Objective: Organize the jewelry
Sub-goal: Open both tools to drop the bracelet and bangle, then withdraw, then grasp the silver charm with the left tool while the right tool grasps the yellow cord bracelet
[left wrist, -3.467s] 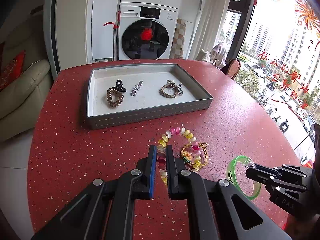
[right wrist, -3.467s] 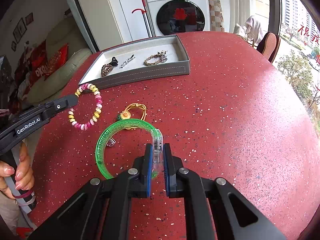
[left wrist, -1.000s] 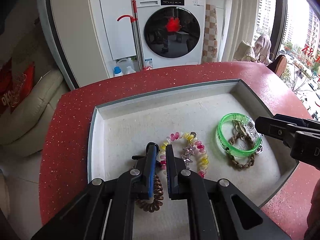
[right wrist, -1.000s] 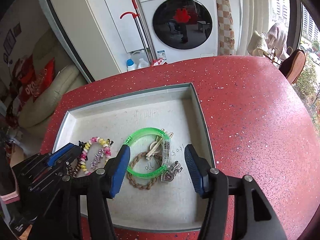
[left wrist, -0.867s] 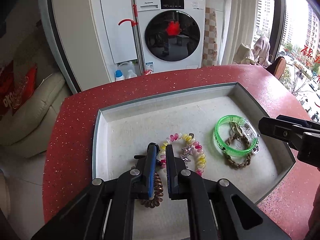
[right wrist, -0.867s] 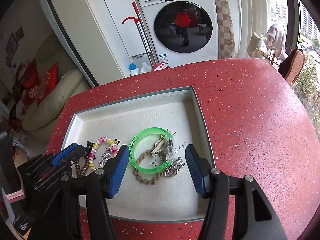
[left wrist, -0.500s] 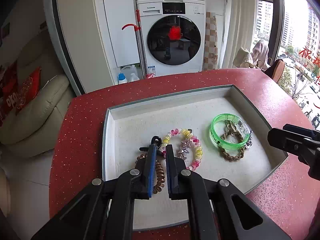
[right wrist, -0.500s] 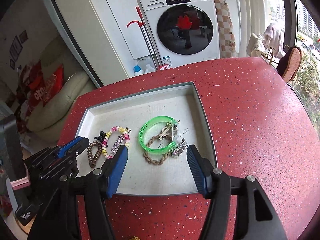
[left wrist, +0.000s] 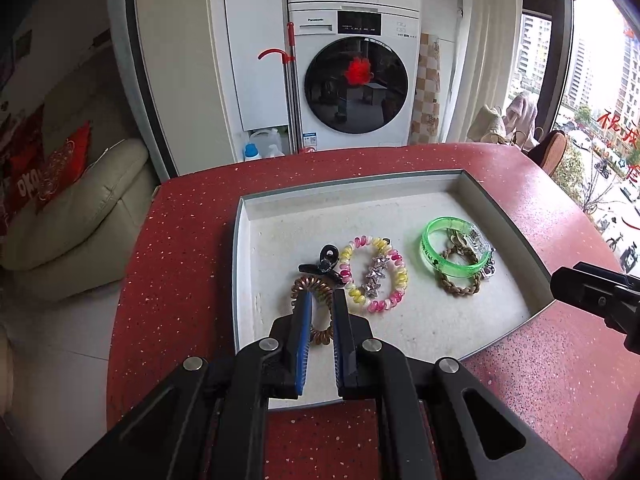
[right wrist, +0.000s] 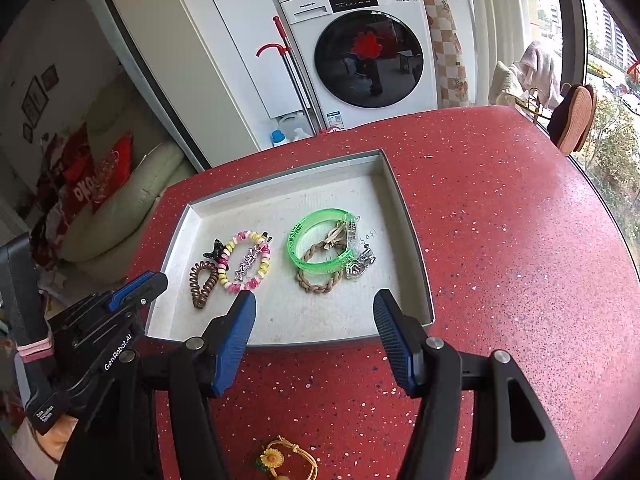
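By then I had pulled both grippers back from the tray (right wrist: 408, 216), left gripper (left wrist: 320, 312) jaws nearly clenched on nothing, right gripper (right wrist: 314, 320) released wide, green bangle (right wrist: 316, 240) and beaded bracelet (right wrist: 246, 260) inside, leaving the yellow flower tie (right wrist: 288, 460) on the table (right wrist: 520, 240) at six o'clock.

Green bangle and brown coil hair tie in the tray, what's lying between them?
The pink-and-yellow bead bracelet, ringed around a silver star clip; both wrist views show it.

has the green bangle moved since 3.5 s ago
Yes. The green bangle then lay on the red table in front of the gray tray; it now rests inside the tray's right half, over the braided bracelet.
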The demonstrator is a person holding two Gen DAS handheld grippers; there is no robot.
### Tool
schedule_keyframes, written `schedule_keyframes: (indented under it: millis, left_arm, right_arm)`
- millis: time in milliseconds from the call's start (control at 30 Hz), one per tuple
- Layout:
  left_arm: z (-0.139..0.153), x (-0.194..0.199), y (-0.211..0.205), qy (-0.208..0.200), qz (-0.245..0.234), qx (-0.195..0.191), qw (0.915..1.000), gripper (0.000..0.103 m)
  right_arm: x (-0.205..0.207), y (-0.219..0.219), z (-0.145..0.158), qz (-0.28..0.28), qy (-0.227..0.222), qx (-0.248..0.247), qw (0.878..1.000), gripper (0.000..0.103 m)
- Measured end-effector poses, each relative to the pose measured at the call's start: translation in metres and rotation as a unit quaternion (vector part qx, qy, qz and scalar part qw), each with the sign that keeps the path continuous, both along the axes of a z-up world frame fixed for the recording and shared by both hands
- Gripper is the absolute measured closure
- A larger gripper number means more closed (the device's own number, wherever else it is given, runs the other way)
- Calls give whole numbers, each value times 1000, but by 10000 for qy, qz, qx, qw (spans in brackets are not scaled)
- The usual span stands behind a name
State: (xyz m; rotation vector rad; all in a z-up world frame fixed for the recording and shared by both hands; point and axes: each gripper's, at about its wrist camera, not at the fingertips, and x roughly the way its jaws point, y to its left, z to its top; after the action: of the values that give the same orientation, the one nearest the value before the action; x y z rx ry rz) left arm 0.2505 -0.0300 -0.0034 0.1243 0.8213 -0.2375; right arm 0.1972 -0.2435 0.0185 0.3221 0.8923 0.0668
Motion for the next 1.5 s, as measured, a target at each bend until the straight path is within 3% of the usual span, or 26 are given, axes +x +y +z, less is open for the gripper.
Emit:
schedule_keyframes:
  millis: [33, 67, 100, 267, 367, 467, 500, 533, 567, 733, 1167, 1500]
  left_arm:
    - [0, -2, 2, 3, 12, -6, 10000, 35]
    - [0, -5, 4, -3, 68, 4, 10000, 7]
    - [2, -10, 8, -120, 189, 12, 9997, 0]
    - [4, -31, 19, -147, 227, -54, 9996, 0]
    - [1, -47, 27, -200, 296, -86, 9993, 0]
    - [-5, -64, 35, -124, 283, -200, 9993, 0]
    - [-7, -68, 37, -67, 262, -233, 9994, 0]
    - [-10, -73, 38, -20, 250, -262, 9993, 0]
    - [-12, -77, 39, 20, 250, -293, 9993, 0]
    - [-22, -100, 39, 238, 132, -485, 9985, 0]
    - [-42, -158, 23, 294, -40, -95, 9995, 0]
    - [-55, -175, 25, 581, -60, -316, 9978, 0]
  right_arm:
    - [-3, 1, 0, 8, -4, 13, 10000, 38]
    - [-7, 2, 0, 13, -11, 21, 10000, 38]
    - [-9, 2, 0, 14, -15, 29, 10000, 38]
    - [-26, 4, 0, 35, -6, 112, 9999, 38]
    - [-38, 5, -1, 99, -15, 224, 9997, 23]
    - [-54, 8, -4, 180, -61, 337, 9993, 20]
    - [-58, 10, -5, 197, -59, 330, 9992, 15]
    - [-64, 11, -6, 197, -83, 326, 9992, 3]
    - [-69, 11, -7, 184, -139, 331, 9992, 1]
    - [-92, 13, -17, 122, -187, 433, 9988, 0]
    - [-133, 1, -36, -101, 152, 459, 9988, 0]
    - [-156, 0, -52, -78, 364, 348, 9987, 0]
